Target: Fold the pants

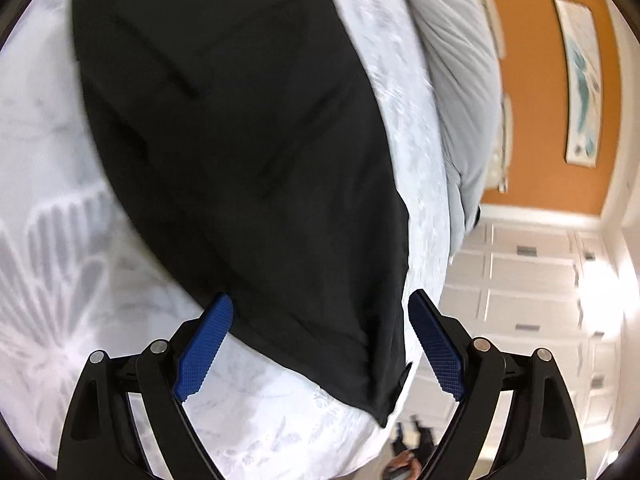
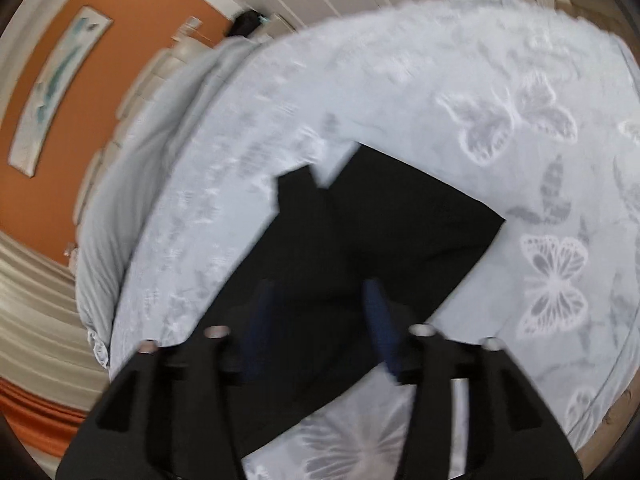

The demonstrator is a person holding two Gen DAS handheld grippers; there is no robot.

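Black fabric pants (image 1: 248, 152) lay flat on the bed's pale grey bedspread with white butterfly print (image 1: 48, 248), folded into a wide dark panel; their far end showed two stepped corners in the right wrist view (image 2: 384, 240). Left claw (image 1: 320, 344) was spread wide with blue ribbed pads (image 1: 206, 344), hovering over the pants' near corner close to the bed edge, nothing pinched. Right claw (image 2: 320, 320) also sat spread, dark blue pads (image 2: 380, 320) apart over the pants' near part; view was motion-blurred, contact with the cloth unclear. A rumpled light grey duvet (image 1: 460, 80) lay beside the pants. Beyond it, orange wall (image 1: 536, 120) with a framed picture (image 1: 582, 84) and white panelled closet doors (image 1: 520, 300).
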